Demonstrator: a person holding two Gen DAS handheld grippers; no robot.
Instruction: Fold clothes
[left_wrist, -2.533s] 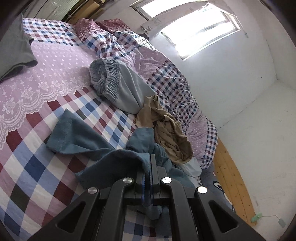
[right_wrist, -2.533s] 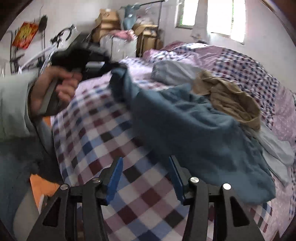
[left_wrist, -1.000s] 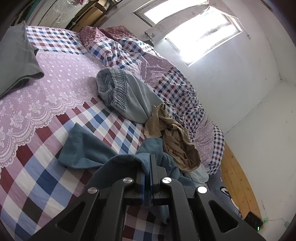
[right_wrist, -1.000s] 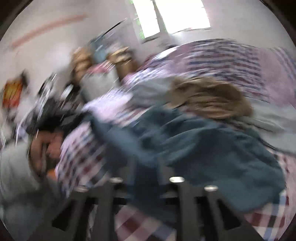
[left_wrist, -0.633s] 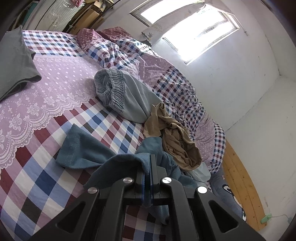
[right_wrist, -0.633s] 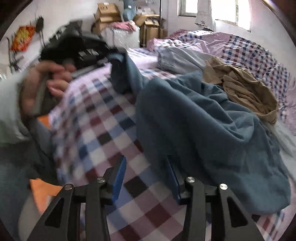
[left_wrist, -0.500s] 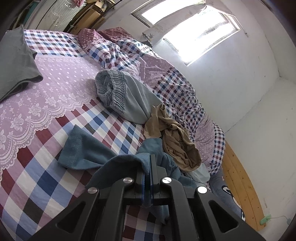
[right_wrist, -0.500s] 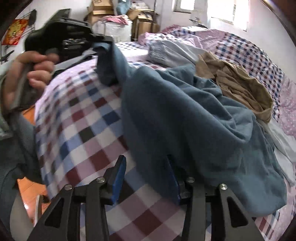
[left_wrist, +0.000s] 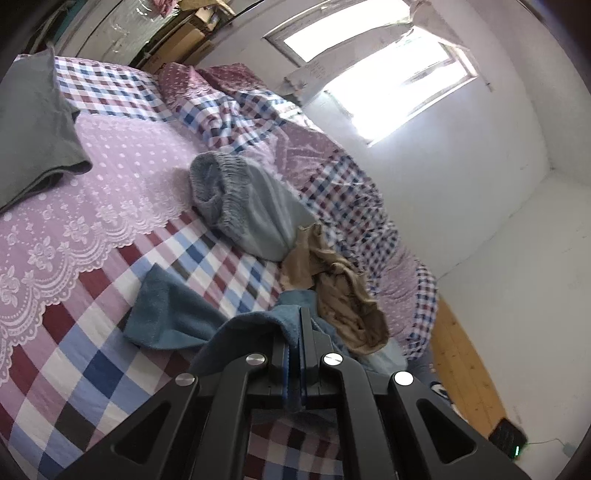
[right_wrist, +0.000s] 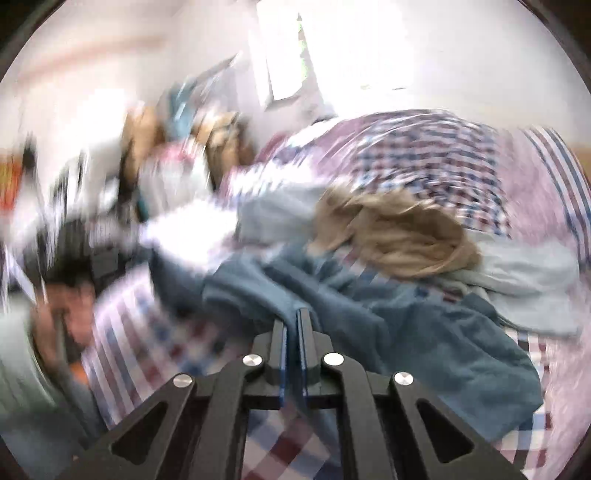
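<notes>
Half a second earlier the right gripper (right_wrist: 293, 325) stood with its blue pads apart just short of the teal garment (right_wrist: 424, 332); its jaws now sit pressed together on a fold of that cloth, and its view has gone streaky with motion blur. By contrast, the left gripper (left_wrist: 295, 325) has barely shifted, its jaws clamped as before on another bunched edge of the same teal garment (left_wrist: 173, 314). From that pinch the cloth trails leftward in the left wrist view, one flat corner lying on the checked bedspread (left_wrist: 74, 369). Between the two grips the garment sprawls in loose folds across the bed. Just beyond it lies a crumpled tan garment (left_wrist: 340, 291), touching the teal cloth at its near edge, and past that a pale blue-grey piece with a gathered waistband (left_wrist: 240, 206). A folded grey garment (left_wrist: 33, 122) rests well apart at the far left, on the lilac lace-edged cover (left_wrist: 92, 192). In the right wrist view a person's hand (right_wrist: 70, 321) shows, blurred, at the left edge.
</notes>
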